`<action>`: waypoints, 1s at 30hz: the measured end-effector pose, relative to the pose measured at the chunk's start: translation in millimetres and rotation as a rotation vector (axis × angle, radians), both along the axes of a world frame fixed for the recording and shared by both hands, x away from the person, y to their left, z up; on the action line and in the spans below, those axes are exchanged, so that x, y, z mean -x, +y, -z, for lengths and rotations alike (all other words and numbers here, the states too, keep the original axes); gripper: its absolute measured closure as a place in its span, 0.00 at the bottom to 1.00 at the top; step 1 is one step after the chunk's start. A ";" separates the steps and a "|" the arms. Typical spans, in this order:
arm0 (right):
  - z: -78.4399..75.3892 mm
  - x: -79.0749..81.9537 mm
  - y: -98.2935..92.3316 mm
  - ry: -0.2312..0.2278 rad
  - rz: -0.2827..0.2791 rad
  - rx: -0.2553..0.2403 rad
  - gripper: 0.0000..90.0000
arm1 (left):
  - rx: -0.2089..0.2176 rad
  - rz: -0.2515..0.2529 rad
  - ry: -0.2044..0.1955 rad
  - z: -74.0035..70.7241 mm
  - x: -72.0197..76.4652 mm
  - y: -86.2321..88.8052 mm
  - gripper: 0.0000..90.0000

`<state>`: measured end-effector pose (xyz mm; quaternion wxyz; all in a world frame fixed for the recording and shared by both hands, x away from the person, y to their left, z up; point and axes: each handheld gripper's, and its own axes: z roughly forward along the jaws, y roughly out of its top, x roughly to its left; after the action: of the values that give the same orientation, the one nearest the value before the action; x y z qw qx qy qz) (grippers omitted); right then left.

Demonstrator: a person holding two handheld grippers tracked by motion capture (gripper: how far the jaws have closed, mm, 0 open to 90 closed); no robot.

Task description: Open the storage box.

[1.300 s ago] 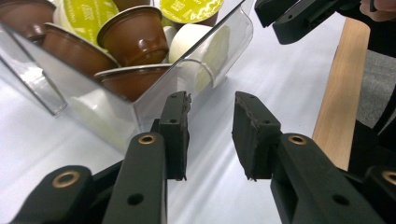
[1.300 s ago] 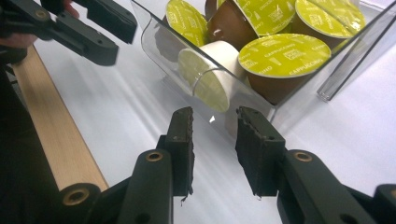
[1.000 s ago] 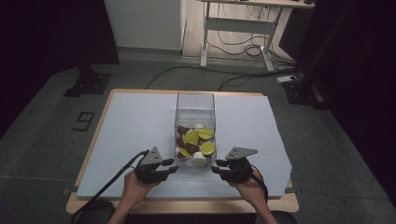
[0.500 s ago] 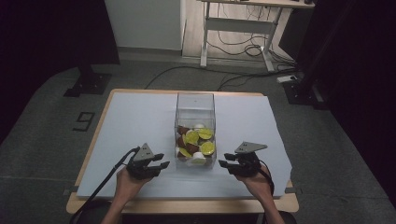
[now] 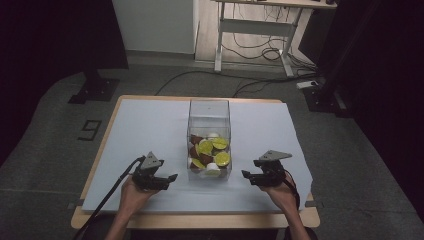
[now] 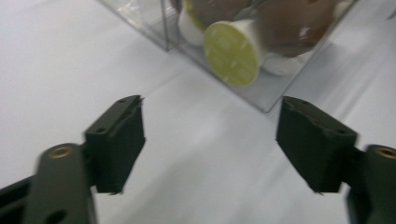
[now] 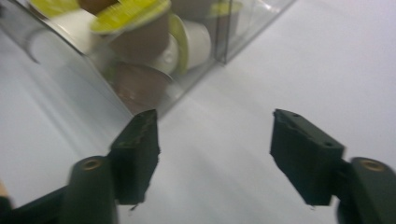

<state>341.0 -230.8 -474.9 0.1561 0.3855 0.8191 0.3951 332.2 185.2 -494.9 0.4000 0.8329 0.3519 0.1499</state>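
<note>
Clear plastic forms the box that stands upright at the middle of the counter, on the pale sheet that covers it. The lower part of the box holds a heap of coffee capsules, some white and some brown, several with yellow-green lids. The left hand-held gripper rests low over the sheet just to the left of the box, held in the person's left hand, and the right hand-held gripper sits just to the right of the box in the right hand; neither touches the box. The jaws of both have just been opening and now stand wide apart with nothing but bare sheet between them. In the left gripper view a near corner of the box lies beyond the jaws, with a lime-lidded capsule pressed against its wall. In the right gripper view another corner of the box shows, with brown and white capsules inside.
</note>
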 end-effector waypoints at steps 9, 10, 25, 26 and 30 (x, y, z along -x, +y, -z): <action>13.6 -5.5 -7.8 0.000 0.062 0.053 0.22 | -0.014 -0.016 0.044 12.7 -5.1 9.2 0.15; 15.5 -6.0 -9.2 0.006 0.072 0.059 0.20 | -0.017 -0.019 0.050 14.7 -6.0 10.0 0.15; 43.2 -12.5 -10.1 0.095 0.106 0.124 0.00 | -0.081 -0.056 0.096 31.2 -14.6 16.6 0.00; 44.4 -12.9 -10.2 0.101 0.109 0.123 0.00 | -0.084 -0.057 0.099 31.7 -15.1 16.3 0.00; 47.8 -13.7 -9.4 0.115 0.103 0.140 0.00 | -0.101 -0.057 0.112 32.5 -16.4 14.8 0.00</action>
<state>354.6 -240.1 -522.7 0.1555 0.4375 0.8312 0.3058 348.5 200.0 -527.4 0.3326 0.8488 0.3892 0.1321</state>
